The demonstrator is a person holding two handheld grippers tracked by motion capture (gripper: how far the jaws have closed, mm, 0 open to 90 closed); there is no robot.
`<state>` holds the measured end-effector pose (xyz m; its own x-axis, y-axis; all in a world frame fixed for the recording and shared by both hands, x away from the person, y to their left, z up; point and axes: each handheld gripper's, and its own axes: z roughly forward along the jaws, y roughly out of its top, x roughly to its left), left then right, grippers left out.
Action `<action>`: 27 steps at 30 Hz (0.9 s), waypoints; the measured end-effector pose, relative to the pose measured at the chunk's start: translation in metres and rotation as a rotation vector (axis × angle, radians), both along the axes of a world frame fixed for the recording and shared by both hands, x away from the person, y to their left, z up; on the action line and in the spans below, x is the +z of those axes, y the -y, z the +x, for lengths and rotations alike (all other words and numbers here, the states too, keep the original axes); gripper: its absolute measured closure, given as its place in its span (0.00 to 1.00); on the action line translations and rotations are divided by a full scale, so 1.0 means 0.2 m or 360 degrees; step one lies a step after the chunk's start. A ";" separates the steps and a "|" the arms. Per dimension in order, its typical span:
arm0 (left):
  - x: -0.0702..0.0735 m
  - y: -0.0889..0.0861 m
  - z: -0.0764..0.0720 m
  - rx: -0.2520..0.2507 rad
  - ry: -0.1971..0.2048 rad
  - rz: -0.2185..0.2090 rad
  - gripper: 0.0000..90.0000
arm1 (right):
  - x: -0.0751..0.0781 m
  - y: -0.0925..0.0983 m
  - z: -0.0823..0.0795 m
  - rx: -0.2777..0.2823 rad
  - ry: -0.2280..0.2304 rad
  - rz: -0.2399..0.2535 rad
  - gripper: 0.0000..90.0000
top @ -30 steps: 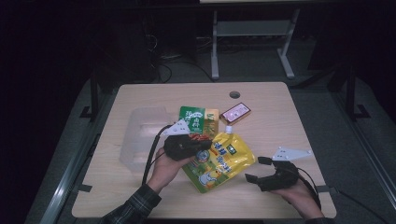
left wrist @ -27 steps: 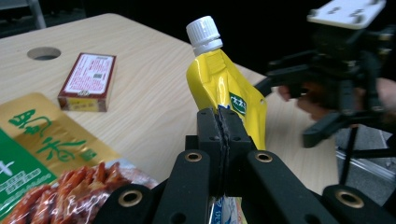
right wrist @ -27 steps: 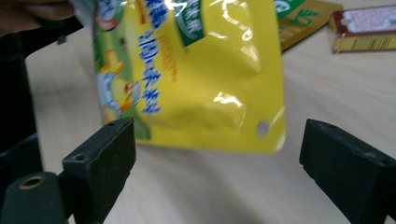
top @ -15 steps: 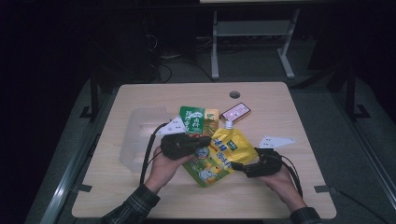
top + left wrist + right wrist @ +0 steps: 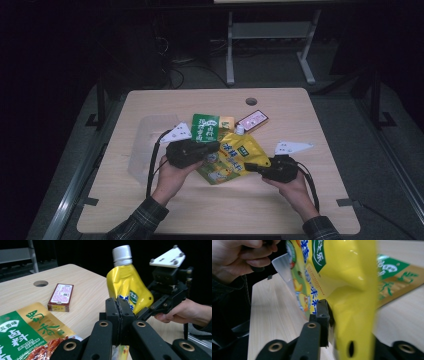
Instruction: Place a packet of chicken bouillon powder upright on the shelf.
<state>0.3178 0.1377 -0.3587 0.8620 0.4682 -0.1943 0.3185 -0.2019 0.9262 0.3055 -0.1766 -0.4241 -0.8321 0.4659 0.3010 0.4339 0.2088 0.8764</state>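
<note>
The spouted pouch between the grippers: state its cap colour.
White, on the cap of the yellow pouch; it shows best in the left gripper view.

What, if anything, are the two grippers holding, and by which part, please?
Both hold the yellow pouch: the left gripper is shut on its lower edge, and the right gripper is shut on its side edge.

Left claw (image 5: 212, 148) clamped closed, right claw (image 5: 251, 165) pinched closed, hands apart
</note>
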 end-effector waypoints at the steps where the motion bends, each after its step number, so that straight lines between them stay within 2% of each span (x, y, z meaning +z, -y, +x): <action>1: 0.00 0.00 0.00 0.0007 -0.0001 -0.0004 0.99 | 0.01 0.00 0.00 0.0011 0.0008 -0.0009 0.97; 10: -0.02 0.00 0.01 0.0021 -0.0017 0.0005 0.99 | 0.05 0.02 0.02 0.0082 -0.0005 -0.0049 0.98; 11: -0.03 0.00 0.01 0.0022 -0.0016 0.0012 0.98 | 0.06 0.03 0.01 0.0087 -0.0020 -0.0056 0.98; 16: -0.04 0.00 0.01 0.0037 -0.0006 0.0067 0.96 | 0.09 0.05 0.01 0.0118 0.0002 -0.0079 0.98; 18: -0.04 0.00 0.01 0.0059 0.0018 0.0097 0.93 | 0.11 0.07 0.01 0.0133 0.0015 -0.0070 0.98; 22: -0.04 -0.01 0.01 0.0079 0.0027 0.0135 0.82 | 0.14 0.09 0.00 0.0136 0.0026 -0.0061 0.98; 27: -0.02 -0.02 -0.01 0.0087 0.0038 0.0205 0.59 | 0.16 0.11 0.00 0.0145 0.0024 -0.0058 0.98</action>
